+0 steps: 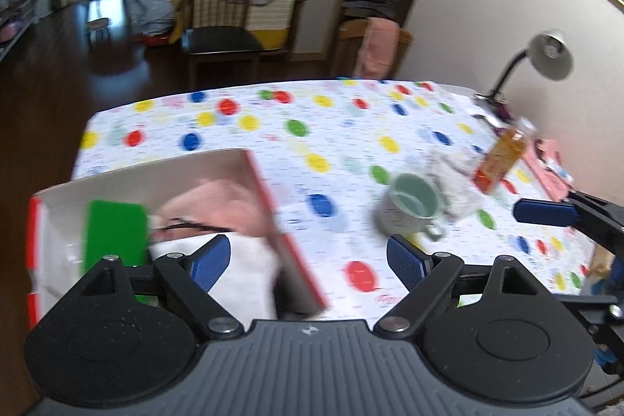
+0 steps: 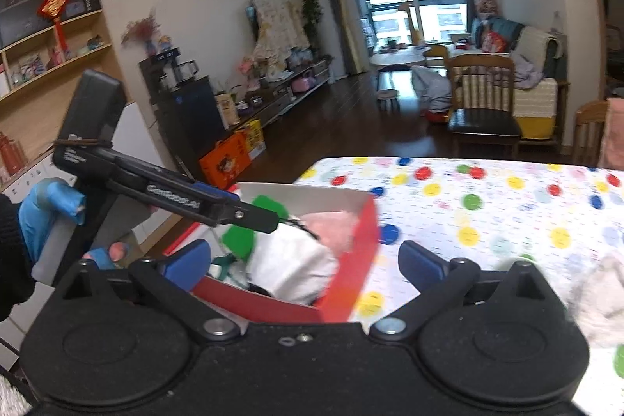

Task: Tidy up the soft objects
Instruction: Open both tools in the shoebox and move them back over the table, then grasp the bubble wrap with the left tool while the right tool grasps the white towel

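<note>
- The left gripper (image 1: 308,262) hung with its blue fingers (image 1: 210,262) spread wide, nothing between them.
- The right gripper (image 2: 304,266) also stood wide open and empty, above the near edge of the worktop (image 2: 507,205).
- A red-and-white cardboard box (image 1: 269,205) sat at the near left of the spotted worktop, holding a pink cloth (image 1: 218,197), a white cloth (image 1: 249,271) and a green item (image 1: 115,236).
- A grey-white cloth (image 1: 452,174) lay right of the box, touching a green mug (image 1: 409,205), beside an orange bottle (image 1: 499,158).
- A desk lamp (image 1: 546,55) stood at the far right.
</note>
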Demonstrator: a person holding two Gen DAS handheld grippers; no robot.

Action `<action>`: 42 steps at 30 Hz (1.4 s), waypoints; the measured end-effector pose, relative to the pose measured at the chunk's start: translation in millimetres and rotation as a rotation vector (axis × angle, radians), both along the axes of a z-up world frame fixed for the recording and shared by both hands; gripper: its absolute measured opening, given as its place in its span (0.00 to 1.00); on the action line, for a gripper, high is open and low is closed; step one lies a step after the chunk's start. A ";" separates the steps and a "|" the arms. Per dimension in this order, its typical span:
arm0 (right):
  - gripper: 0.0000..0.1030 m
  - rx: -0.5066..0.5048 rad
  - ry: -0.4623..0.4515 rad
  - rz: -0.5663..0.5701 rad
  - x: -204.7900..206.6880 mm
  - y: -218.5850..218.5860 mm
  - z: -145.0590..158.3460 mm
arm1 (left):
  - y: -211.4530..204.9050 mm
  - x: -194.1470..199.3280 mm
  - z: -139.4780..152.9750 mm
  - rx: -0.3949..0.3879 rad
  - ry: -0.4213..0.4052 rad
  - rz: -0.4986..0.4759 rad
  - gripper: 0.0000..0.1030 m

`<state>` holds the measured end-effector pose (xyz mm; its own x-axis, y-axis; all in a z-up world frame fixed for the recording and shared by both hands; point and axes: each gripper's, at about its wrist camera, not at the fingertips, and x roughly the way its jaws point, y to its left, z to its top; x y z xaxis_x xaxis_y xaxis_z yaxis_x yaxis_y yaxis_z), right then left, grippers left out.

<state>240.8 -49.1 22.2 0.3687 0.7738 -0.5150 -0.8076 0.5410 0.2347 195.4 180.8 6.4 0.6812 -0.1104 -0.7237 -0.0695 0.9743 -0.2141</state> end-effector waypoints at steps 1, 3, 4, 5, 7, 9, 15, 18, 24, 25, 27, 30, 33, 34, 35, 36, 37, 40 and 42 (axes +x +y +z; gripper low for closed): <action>1.00 0.000 0.003 -0.011 2.7 -8.5 -0.7 | -8.6 3.6 0.2 -0.007 -0.002 -0.015 0.85; 1.00 -0.009 0.007 -0.038 9.0 -25.4 -3.6 | -26.5 10.7 0.2 -0.020 -0.004 -0.044 0.85; 1.00 -0.014 0.008 -0.050 12.6 -34.1 -4.2 | -35.5 14.1 -0.5 -0.026 -0.006 -0.061 0.85; 1.00 -0.020 0.010 -0.060 16.3 -42.8 -5.2 | -44.1 17.7 -1.7 -0.031 -0.006 -0.075 0.86; 1.00 -0.035 0.009 -0.084 23.7 -61.5 -7.5 | -64.9 22.4 -3.8 -0.037 -0.008 -0.097 0.90; 1.00 -0.051 0.008 -0.112 31.7 -80.8 -10.9 | -83.0 28.6 -7.5 -0.041 -0.009 -0.124 0.98; 1.00 -0.097 0.011 -0.198 58.6 -127.2 -23.0 | -138.3 44.4 -16.4 -0.030 -0.013 -0.208 0.98; 1.00 -0.119 0.014 -0.222 74.5 -142.0 -31.1 | -163.8 56.0 -22.1 -0.030 -0.008 -0.228 0.98; 0.97 -0.170 0.034 -0.240 116.9 -169.1 -53.9 | -211.0 73.3 -41.7 -0.037 -0.002 -0.221 0.98; 0.97 -0.183 0.033 -0.238 123.1 -172.7 -58.5 | -217.6 76.2 -44.2 -0.031 0.002 -0.221 0.98; 0.96 -0.203 0.028 -0.218 133.5 -178.4 -68.5 | -228.3 85.1 -47.3 -0.026 0.014 -0.223 0.98; 0.95 -0.227 0.025 -0.200 144.7 -179.7 -80.8 | -234.2 102.0 -43.8 -0.026 0.016 -0.235 0.98; 0.93 -0.241 0.026 -0.192 154.5 -176.4 -91.6 | -235.7 125.9 -40.0 -0.010 0.022 -0.258 0.98; 0.93 -0.241 0.028 -0.188 158.1 -175.8 -94.1 | -235.6 135.2 -39.6 -0.005 0.032 -0.267 0.98; 0.93 -0.243 0.031 -0.186 161.6 -174.2 -97.5 | -235.3 144.8 -39.4 0.001 0.043 -0.273 0.98; 0.92 -0.246 0.034 -0.186 164.7 -172.7 -100.5 | -235.1 153.5 -40.3 0.008 0.054 -0.273 0.98; 0.91 -0.248 0.034 -0.184 166.9 -172.4 -102.5 | -234.9 163.2 -41.0 0.012 0.067 -0.277 0.98; 0.90 -0.263 0.029 -0.182 175.5 -166.7 -111.3 | -233.9 192.6 -43.9 0.026 0.098 -0.287 0.98; 0.90 -0.266 0.028 -0.181 181.4 -163.4 -116.1 | -233.6 213.9 -47.0 0.033 0.120 -0.293 0.98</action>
<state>422.3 -212.5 -93.9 0.4704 0.5341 -0.7025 -0.6882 0.7203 0.0868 409.3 -52.8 -40.6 0.5330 -0.2649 -0.8036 0.1925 0.9628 -0.1897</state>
